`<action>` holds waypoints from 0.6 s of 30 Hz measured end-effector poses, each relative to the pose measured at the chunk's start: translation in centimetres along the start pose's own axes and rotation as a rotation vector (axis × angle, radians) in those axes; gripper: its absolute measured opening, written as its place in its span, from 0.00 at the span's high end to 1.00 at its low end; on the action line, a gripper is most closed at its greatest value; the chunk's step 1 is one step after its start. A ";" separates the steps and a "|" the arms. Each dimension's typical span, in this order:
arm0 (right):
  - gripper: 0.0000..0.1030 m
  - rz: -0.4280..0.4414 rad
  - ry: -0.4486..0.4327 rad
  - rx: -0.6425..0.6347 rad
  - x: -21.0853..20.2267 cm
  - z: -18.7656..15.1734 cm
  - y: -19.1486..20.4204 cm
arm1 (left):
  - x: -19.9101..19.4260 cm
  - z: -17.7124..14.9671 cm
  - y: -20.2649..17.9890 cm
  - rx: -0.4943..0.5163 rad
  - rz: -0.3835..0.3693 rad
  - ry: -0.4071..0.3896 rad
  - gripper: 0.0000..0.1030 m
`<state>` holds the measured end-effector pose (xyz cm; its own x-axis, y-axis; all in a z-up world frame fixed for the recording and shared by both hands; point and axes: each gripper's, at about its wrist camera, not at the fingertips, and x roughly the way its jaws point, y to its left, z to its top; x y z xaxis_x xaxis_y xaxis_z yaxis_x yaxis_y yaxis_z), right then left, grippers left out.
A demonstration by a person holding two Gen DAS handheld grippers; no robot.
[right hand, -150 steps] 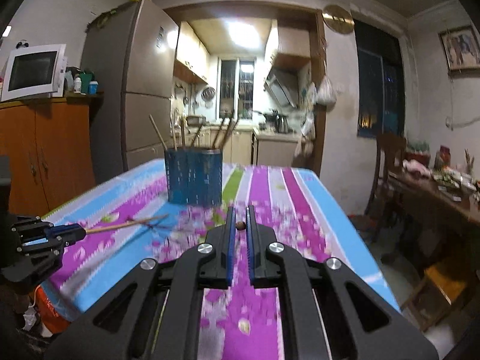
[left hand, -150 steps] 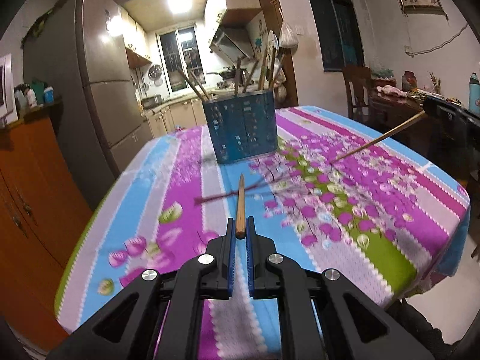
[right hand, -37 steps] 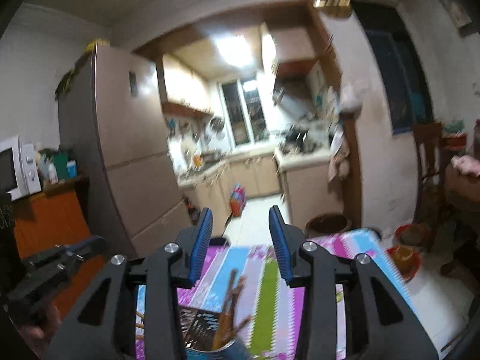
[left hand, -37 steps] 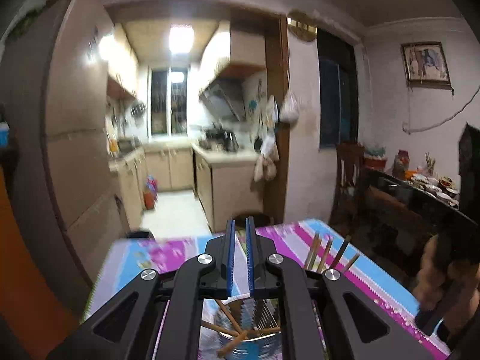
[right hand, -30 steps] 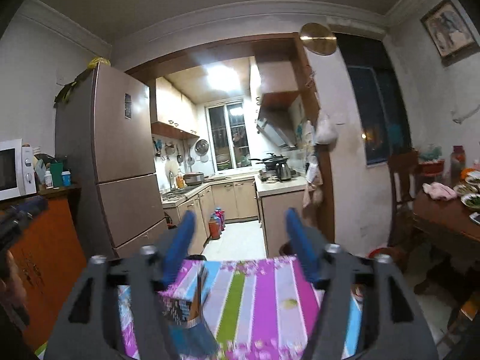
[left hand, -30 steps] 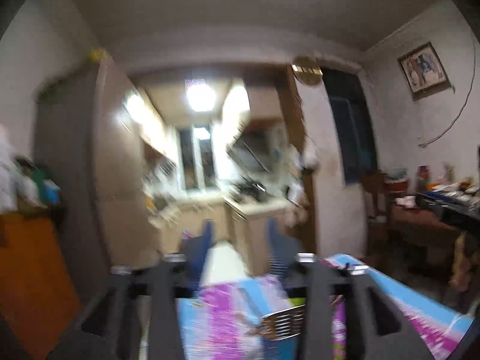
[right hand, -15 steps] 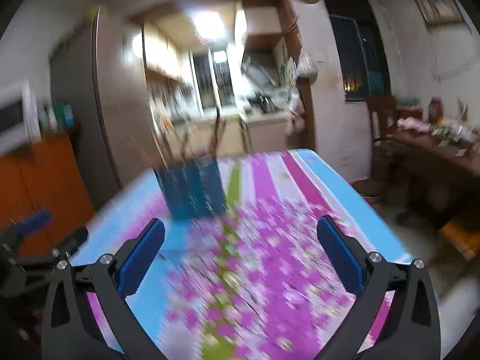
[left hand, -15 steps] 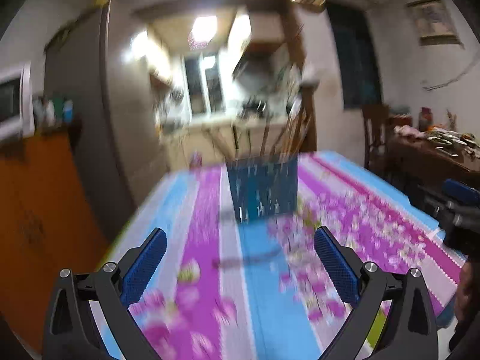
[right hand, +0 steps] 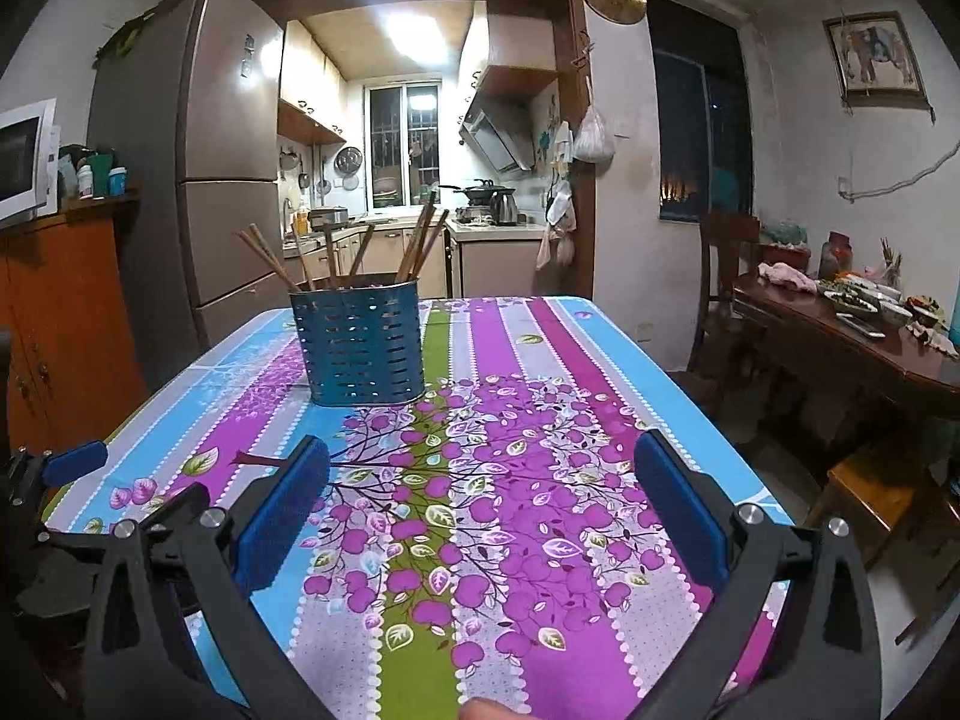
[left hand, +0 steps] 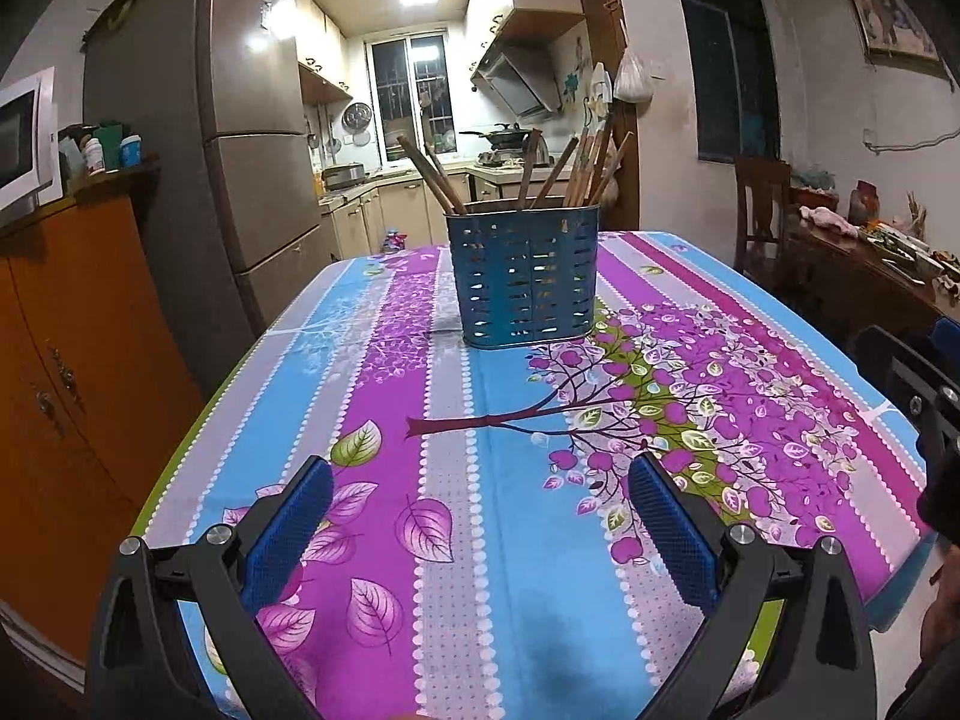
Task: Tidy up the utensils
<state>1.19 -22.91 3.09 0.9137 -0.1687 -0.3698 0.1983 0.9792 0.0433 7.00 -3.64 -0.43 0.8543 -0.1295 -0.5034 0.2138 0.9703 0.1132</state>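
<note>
I have the left gripper (left hand: 477, 489) and right gripper (right hand: 480, 471) both spread wide, holding nothing, above the floral tablecloth (left hand: 456, 516). The chopsticks (left hand: 564, 171) stand in the blue holder (left hand: 523, 279) mid-table; the kitchen lies beyond.

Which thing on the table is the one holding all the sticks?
Find the table with the flowery purple and blue tablecloth. Near its far end stands a blue metal holder full of little slots. It is the only thing standing there, with wooden chopsticks poking out the top.
</note>
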 end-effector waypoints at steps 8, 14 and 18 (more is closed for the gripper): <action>0.05 -0.016 -0.025 -0.026 -0.6 0.1 0.1 | -0.5 0.1 -0.1 -0.012 0.014 -0.019 0.05; 0.05 -0.022 -0.029 -0.002 -0.8 0.1 -0.6 | 0.1 0.0 -0.3 -0.012 0.036 0.014 0.05; 0.05 -0.024 -0.024 0.003 -0.6 0.1 -0.7 | 0.1 -0.1 -0.5 -0.005 0.041 0.002 0.06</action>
<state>0.51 -23.46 3.37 0.9168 -0.1949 -0.3485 0.2215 0.9744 0.0376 6.89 -4.10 -0.62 0.8611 -0.0894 -0.5006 0.1763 0.9759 0.1289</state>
